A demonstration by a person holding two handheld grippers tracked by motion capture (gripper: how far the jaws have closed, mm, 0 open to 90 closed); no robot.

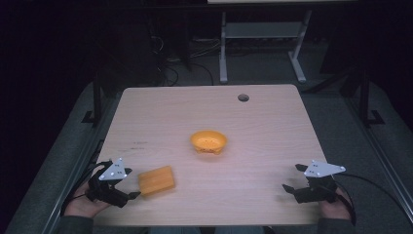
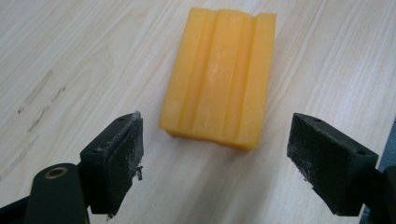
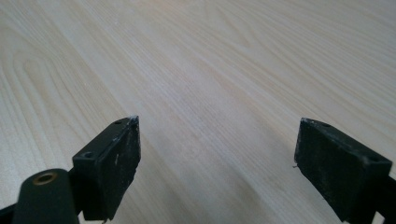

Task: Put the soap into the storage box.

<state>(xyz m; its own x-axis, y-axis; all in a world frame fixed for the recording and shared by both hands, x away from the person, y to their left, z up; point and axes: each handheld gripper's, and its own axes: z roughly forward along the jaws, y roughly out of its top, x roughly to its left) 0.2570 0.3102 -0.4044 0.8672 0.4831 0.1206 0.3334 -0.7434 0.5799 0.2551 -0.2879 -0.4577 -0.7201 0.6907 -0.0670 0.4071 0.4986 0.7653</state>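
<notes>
An orange ridged block (image 1: 156,180) lies flat on the wooden table (image 1: 204,112), near the front left. My left gripper (image 1: 130,189) stands open just left of it; in the left gripper view the block (image 2: 218,74) lies just ahead of the open gripper (image 2: 217,147), not between the jaws. An orange bowl (image 1: 208,141) sits at the table's middle. My right gripper (image 1: 291,178) is open near the front right edge, held by a hand, with only bare wood ahead of it (image 3: 217,144).
A round cable hole (image 1: 243,97) is in the table's far right part. Beyond the far edge stands a white desk frame (image 1: 263,34) on a dark floor. Faint scuff marks (image 1: 138,144) mark the wood at left.
</notes>
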